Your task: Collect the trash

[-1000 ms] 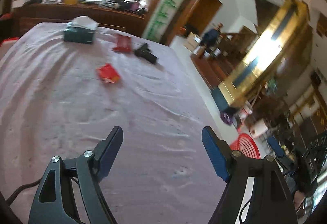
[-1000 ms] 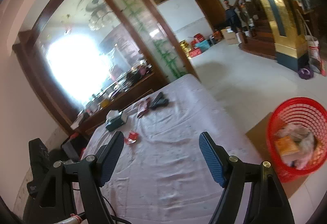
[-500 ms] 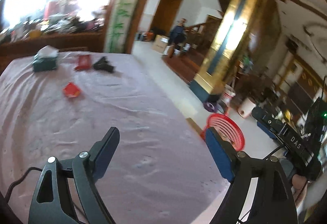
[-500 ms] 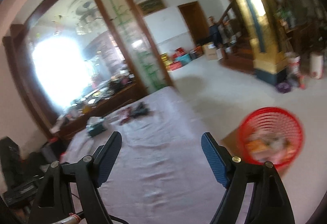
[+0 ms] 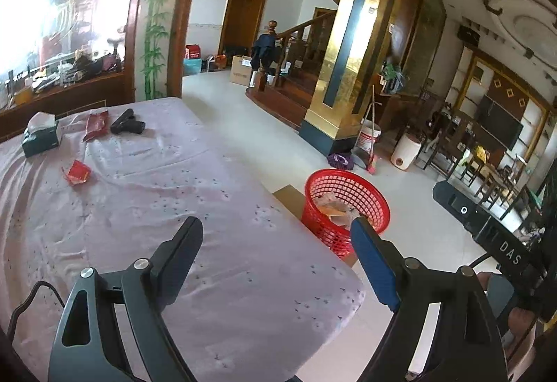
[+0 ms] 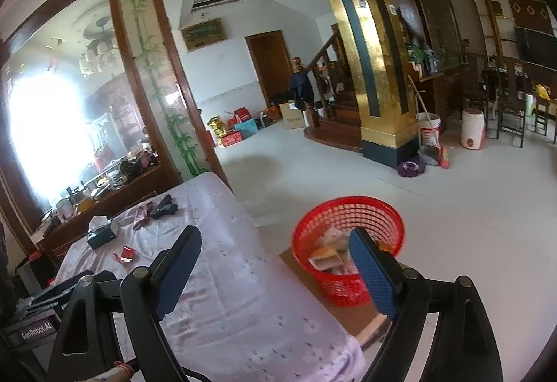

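Left claw (image 5: 276,237) and right claw (image 6: 275,248), each with jaws set wide apart and nothing between them; the right claw's jaws have just been opening further. Both hover above the near end of a bench (image 5: 216,235) draped in a pale lilac cloth. Trash on the cloth: a crumpled red wrapper (image 5: 77,172) near the middle of the far half, and a dark red packet (image 5: 95,125) near the far edge, just beside a black pistol-shaped object (image 5: 127,127). A dark green tissue box (image 5: 41,134) stands further left, apart from both. On the floor beside the bench's right edge, a red mesh basket (image 6: 348,211) rests on a sheet of cardboard (image 6: 351,312) and already holds paper and packaging. The right finger of each claw partly overlaps the basket. Behind: a gold pillar (image 6: 365,68), a white bucket (image 6: 429,129), a purple bag (image 6: 411,168), a staircase with a person (image 6: 301,84) at its foot.
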A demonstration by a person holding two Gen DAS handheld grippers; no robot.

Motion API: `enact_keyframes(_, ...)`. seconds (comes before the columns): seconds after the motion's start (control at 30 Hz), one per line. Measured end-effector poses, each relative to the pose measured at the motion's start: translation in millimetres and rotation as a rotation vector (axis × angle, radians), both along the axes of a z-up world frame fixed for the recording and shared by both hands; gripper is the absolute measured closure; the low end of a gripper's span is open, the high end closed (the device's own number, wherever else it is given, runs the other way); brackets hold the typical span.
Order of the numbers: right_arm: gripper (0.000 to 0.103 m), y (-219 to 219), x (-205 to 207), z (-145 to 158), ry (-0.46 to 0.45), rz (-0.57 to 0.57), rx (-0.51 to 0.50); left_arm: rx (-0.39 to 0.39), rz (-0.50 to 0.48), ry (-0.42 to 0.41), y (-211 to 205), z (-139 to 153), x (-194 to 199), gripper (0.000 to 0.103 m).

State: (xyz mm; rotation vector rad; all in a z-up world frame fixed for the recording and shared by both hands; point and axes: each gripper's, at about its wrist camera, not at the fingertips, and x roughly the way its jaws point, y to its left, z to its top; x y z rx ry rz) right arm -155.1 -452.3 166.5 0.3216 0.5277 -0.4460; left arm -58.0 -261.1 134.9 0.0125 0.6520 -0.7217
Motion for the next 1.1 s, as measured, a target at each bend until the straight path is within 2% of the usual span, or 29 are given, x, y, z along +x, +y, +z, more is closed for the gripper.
enact_keyframes(0.2,0.013,-14,-25,1,0.004,-0.052,-0.012,0.03,-0.027,-0.022,-24,1,-13,0.016)
enact_keyframes(0.27,0.013,-18,-31,4,-0.001,-0.071,-0.017,0.041,-0.026,-0.04,-31,3,-16,0.012)
enact_keyframes(0.47,0.013,-33,-50,13,-0.023,-0.119,-0.022,0.061,-0.026,-0.046,-48,3,-21,0.012)
enact_keyframes(0.63,0.013,-36,-51,15,-0.027,-0.126,-0.017,0.112,-0.033,-0.051,-61,-2,-23,0.012)
enact_keyframes(1.1,0.013,-44,-49,9,-0.022,-0.131,0.003,0.133,-0.048,-0.049,-68,-6,-26,0.012)
